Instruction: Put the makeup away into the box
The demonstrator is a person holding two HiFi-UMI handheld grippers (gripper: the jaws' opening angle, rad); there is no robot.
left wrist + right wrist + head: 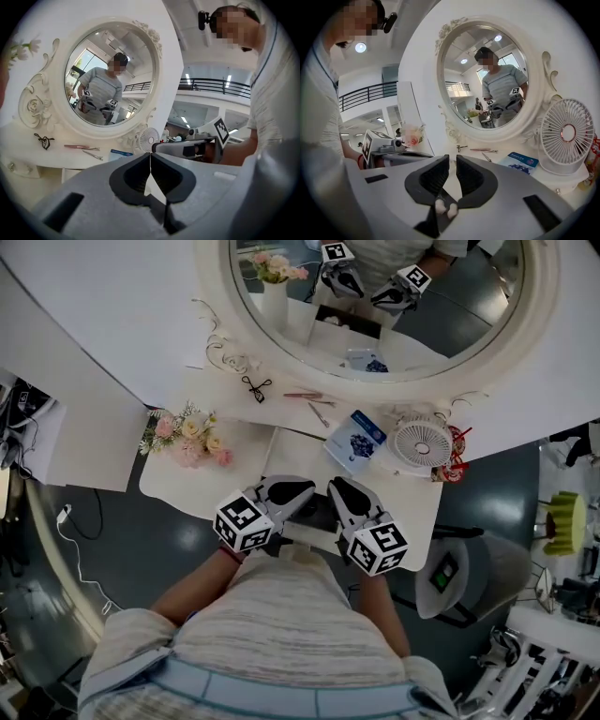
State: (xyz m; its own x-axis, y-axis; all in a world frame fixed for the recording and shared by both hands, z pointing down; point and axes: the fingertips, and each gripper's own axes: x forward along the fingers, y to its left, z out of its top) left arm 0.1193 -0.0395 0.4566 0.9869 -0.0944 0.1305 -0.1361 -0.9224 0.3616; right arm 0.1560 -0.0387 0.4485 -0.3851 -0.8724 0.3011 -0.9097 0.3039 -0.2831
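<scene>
Left tongs: jaws closed, with the pad tips meeting and nothing between them. Right tongs: jaws drawn together to a thin slit, also with nothing between them. The two tongs are side by side and close together, just over the near edge of the white worktop, and both point toward the oval mirror. A person's forearms reach in behind them.

Task items – all lie on the worktop, ahead of the tongs, at the foot of the mirror frame:
- The black eyelash curler is ahead of the left tongs and off to their left, well apart from them.
- The thin pink stick is ahead of both tongs, roughly on the line between them.
- The metal tweezers are just beside the pink stick, on the side nearer the tongs.
- The blue packet is ahead of the right tongs and is the item nearest to them. It lies flat, just beside the fan.

Other items: the small white fan stands ahead of the right tongs and to their right. The bunch of pink and cream flowers lies to the left of the left tongs.

A dark opening shows low between the two tongs (whether it belongs to the box cannot be told).
</scene>
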